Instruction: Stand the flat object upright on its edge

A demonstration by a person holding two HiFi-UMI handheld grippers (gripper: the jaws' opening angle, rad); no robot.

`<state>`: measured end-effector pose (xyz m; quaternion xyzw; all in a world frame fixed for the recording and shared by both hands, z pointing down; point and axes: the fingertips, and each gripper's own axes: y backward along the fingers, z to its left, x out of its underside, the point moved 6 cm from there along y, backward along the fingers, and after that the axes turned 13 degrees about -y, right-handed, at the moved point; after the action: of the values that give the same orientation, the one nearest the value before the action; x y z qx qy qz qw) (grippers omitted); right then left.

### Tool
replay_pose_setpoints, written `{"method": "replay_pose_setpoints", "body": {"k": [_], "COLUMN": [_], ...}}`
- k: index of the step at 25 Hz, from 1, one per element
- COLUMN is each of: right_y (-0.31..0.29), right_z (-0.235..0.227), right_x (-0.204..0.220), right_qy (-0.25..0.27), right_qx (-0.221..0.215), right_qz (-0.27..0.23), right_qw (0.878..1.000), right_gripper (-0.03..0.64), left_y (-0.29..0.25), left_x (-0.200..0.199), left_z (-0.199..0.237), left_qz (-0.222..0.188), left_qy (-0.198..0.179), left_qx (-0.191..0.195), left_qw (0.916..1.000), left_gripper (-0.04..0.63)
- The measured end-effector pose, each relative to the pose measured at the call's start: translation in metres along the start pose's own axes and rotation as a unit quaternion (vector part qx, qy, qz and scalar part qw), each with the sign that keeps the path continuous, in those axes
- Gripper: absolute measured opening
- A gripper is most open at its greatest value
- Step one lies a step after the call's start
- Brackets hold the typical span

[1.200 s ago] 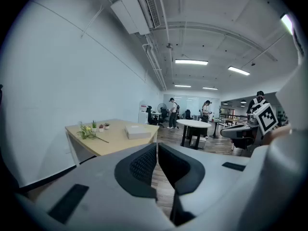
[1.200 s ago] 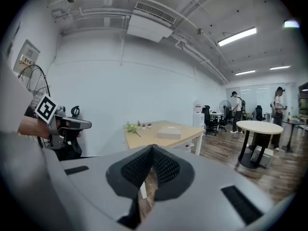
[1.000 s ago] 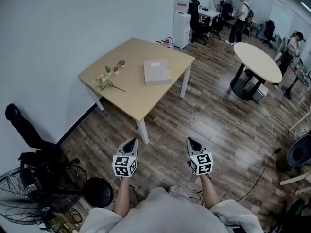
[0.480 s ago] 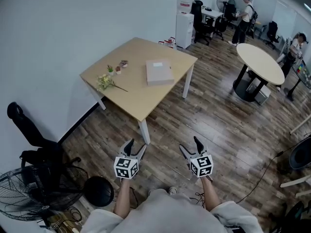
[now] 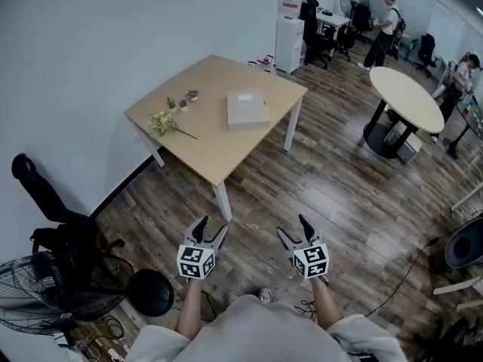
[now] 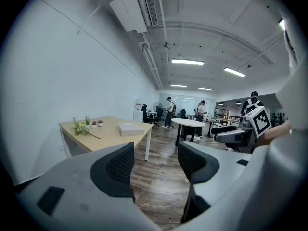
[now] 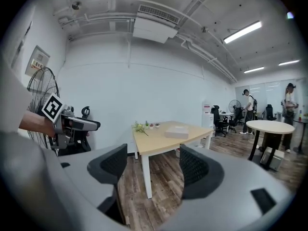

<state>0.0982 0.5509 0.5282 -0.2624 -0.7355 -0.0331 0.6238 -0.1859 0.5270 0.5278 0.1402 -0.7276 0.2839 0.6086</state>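
Two grippers hang low in front of the person, over the wooden floor and well apart from the bench (image 5: 204, 153). The left gripper (image 5: 213, 228) has its two fingers (image 6: 120, 165) spread apart, with only floorboards showing between them. The right gripper (image 5: 291, 225) likewise holds its two fingers (image 7: 114, 166) open, framing the bench leg and the floor.

One flat box (image 5: 247, 109) lies on its broad face on the bench, toward the far right corner, and neither gripper touches it. Toward the left side of the bench lies one flower sprig (image 5: 163, 124), with what look like three small pots (image 5: 183, 105) just beyond it. One round table (image 5: 411, 96) stands to the right, and two people (image 5: 386, 17) are at the far end of the room.
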Motion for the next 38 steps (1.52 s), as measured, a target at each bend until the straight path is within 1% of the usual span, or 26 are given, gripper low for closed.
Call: {"method": "replay_pose_setpoints", "body": {"k": [5,13,21,26,31,38], "right_y": [0.005,0.008,-0.009,-0.030,-0.061,-0.122], "right_z": [-0.010,-0.030,-0.049,-0.059,-0.077,-0.099], "right_x": [0.000,-0.005,-0.010,-0.013,-0.022,-0.050], "right_qy": [-0.002,0.005,-0.002,-0.004,-0.004,0.000], "right_qx": [-0.007,-0.022,-0.031,-0.030,-0.022,-0.011], "right_qz": [-0.001,0.002,0.002,0.005,0.007,0.005], "right_qw": [1.000,1.000,1.000,1.000,1.000,1.000], "right_gripper": [0.319,0.299,0.271,0.261,0.248,0.244], "left_y": [-0.004,-0.017,-0.036,-0.059,-0.099,-0.159], "left_x": [-0.002,-0.004,0.000,0.003,0.000,-0.012], "left_z": [-0.007,-0.022,-0.025,-0.012,0.008,0.054], "left_qz": [0.002,0.008,0.014,0.016,0.011,0.006], "left_qy": [-0.007,-0.011,-0.007,-0.004,-0.003,-0.005], "left_qx": [-0.009,-0.019,-0.016,-0.015,-0.006,0.006], "left_qw": [0.9999,0.9997,0.9998,0.9998,0.9999,1.0000], "left_gripper": [0.276,0.276,0.276,0.276,0.275,0.275]}}
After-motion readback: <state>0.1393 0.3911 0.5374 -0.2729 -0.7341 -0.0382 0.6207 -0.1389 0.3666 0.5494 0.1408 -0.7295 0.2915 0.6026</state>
